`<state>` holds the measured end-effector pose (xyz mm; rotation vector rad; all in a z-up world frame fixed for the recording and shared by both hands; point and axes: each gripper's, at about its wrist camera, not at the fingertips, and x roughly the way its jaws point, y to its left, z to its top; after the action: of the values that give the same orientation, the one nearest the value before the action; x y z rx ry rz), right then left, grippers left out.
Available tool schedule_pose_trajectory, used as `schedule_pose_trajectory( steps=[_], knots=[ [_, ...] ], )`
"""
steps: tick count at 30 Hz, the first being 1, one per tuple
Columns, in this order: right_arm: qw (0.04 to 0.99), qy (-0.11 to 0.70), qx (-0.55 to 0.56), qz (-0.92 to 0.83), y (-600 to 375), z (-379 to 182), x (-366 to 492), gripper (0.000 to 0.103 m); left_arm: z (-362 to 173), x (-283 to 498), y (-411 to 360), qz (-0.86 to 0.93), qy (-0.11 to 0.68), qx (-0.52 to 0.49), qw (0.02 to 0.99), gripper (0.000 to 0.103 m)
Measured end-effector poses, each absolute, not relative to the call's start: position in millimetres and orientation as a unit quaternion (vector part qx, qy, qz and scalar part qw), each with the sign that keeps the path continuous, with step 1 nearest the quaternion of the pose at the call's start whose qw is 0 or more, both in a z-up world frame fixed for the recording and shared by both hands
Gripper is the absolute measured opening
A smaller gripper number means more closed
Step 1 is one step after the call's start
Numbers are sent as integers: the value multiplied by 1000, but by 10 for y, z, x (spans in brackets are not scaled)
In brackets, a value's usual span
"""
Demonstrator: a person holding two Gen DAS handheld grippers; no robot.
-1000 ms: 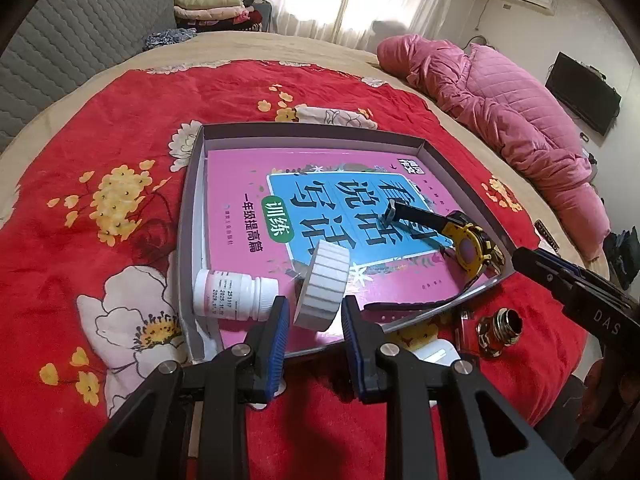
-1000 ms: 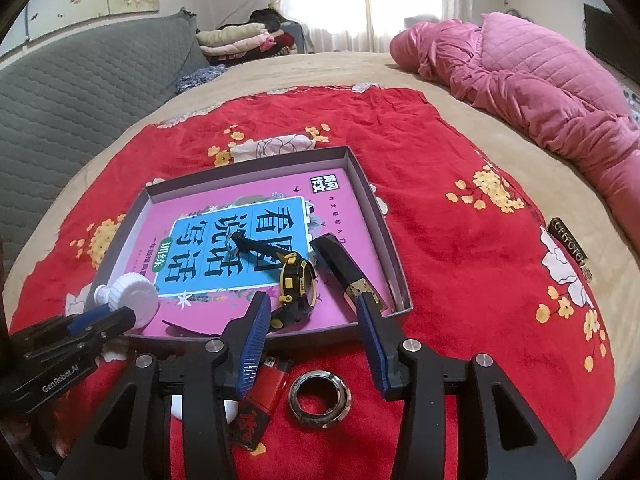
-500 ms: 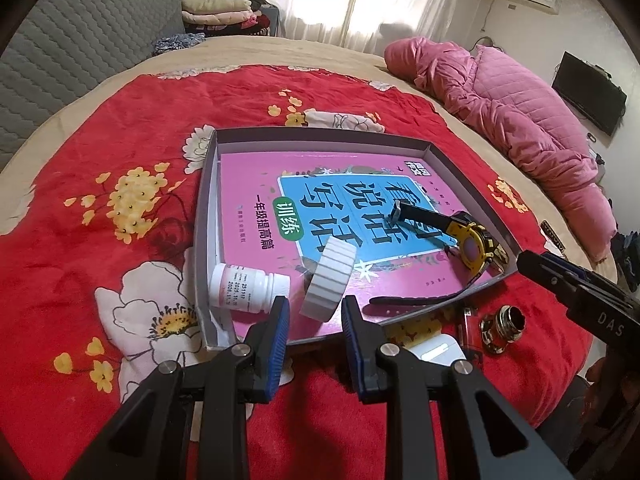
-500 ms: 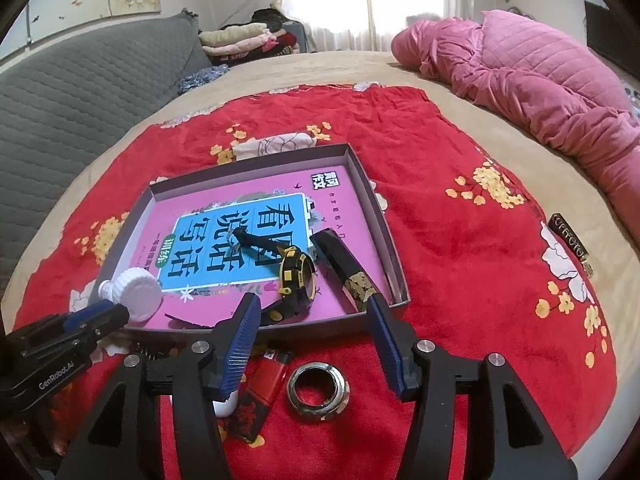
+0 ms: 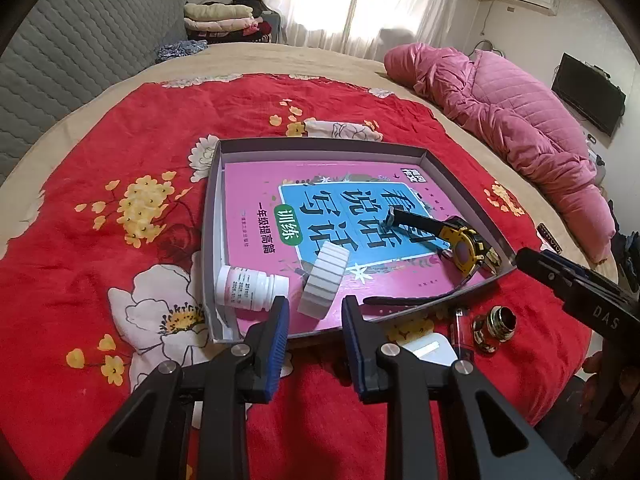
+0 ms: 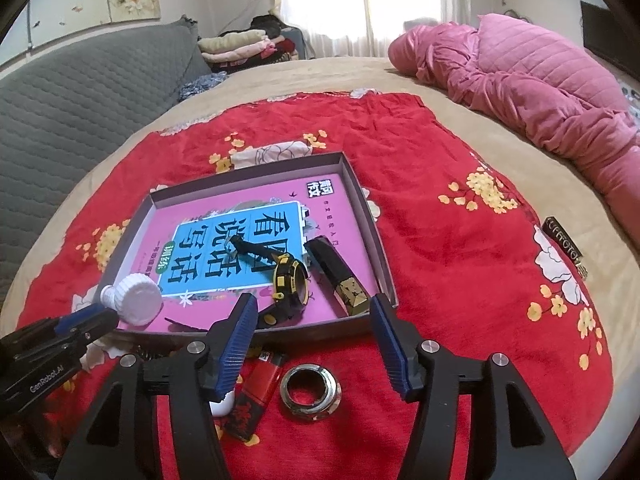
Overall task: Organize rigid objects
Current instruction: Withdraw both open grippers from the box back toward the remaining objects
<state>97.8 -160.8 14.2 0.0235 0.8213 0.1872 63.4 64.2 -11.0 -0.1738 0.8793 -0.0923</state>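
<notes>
A grey tray (image 5: 212, 208) on the red blanket holds a pink book (image 5: 256, 184), a yellow-black watch (image 6: 290, 280), a black-and-gold bar (image 6: 336, 272), a lying white bottle (image 5: 244, 284) and its white ribbed cap (image 5: 324, 276) standing on edge. My left gripper (image 5: 315, 302) hovers at the tray's near edge, its pads a narrow gap apart. The cap's lower edge sits just past the tips, and neither pad touches it. My right gripper (image 6: 312, 304) is opening, its jaws wide with nothing between them. It hangs over the tray's near wall (image 6: 320, 328).
On the blanket in front of the tray lie a red lighter (image 6: 256, 396), a metal ring (image 6: 310, 392) and a small white object (image 5: 430, 350). A dark bar (image 6: 562, 244) lies far right. A pink quilt (image 6: 540, 92) and a grey headboard (image 6: 80, 92) border the bed.
The right gripper's jaws have spread wider. The left view has shifted slightly. The objects in the tray have not moved.
</notes>
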Motion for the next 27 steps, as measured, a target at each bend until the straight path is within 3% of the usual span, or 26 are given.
schedule_pose_trajectory(
  steps=[5,8,27],
  knots=[
    [916,388,12,97,-1643,190,947,66,-63,598,625,-46,421,-82,902,31],
    [919,382,15,101,-1668,218,924,66,-34,581,639,-45,418,-85,903,40],
    [927,351,25,127,-1744,352,777,70,67,442,816,-25,417,-103,903,40]
  ],
)
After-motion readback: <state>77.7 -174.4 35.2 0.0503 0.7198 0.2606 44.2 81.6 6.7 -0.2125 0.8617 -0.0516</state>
